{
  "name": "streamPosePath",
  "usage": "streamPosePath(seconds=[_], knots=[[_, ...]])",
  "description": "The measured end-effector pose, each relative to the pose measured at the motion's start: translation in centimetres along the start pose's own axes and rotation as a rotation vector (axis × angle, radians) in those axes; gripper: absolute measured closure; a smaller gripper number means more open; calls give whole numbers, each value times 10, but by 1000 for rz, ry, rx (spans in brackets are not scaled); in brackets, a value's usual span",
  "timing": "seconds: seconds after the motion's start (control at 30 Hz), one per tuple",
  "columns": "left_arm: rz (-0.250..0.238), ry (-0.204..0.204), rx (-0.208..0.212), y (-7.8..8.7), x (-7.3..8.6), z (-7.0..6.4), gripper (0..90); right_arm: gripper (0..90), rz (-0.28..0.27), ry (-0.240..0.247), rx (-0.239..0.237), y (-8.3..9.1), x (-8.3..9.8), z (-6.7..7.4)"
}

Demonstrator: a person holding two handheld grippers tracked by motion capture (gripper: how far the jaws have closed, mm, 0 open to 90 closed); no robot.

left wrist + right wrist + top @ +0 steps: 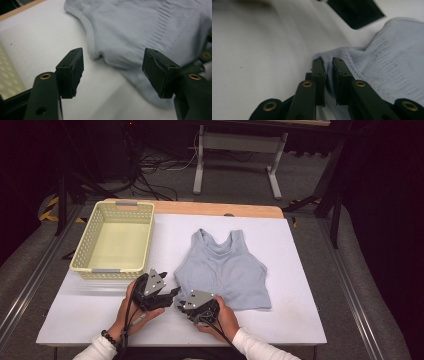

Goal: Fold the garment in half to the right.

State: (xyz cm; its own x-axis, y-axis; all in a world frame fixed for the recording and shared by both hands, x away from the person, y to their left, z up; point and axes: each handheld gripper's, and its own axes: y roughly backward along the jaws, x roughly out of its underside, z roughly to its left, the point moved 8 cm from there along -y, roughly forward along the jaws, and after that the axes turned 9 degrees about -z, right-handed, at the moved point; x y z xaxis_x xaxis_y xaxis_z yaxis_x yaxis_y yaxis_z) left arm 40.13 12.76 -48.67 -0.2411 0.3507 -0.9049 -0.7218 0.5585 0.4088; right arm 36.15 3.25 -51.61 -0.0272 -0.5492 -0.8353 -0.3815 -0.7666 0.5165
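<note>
Now top's (387,65) hem between right tongs (329,62), left tongs (112,72) beside.

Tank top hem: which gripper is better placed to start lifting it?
Probably the right gripper: its jaws are pinched on the tank top at its hem. The left gripper is open, with the garment's edge between its jaws, ungripped.

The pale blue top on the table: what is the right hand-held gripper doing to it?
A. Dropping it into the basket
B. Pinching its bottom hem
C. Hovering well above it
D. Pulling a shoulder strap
B: in the right gripper view, the right hand-held gripper has its jaws closed on a fold of the pale blue top at its hem.
</note>
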Motion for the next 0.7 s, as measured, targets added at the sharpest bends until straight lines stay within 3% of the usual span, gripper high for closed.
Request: streamPosePath(seconds=[0.27,0.4,0.53,0.67,0.7], knots=[[49,40,-50,-36,-1,8,286,803,-12,26,8,1,1,2],[97,97,-45,-51,5,11,277,802,-15,24,7,1,1,2],[129,101,-7,-53,7,7,439,803,-23,26,9,2,1,2],[134,94,43,-51,8,3,701,811,-34,26,2,3,0,3],[135,92,48,-51,8,3,721,813,-37,24,2,3,0,3]])
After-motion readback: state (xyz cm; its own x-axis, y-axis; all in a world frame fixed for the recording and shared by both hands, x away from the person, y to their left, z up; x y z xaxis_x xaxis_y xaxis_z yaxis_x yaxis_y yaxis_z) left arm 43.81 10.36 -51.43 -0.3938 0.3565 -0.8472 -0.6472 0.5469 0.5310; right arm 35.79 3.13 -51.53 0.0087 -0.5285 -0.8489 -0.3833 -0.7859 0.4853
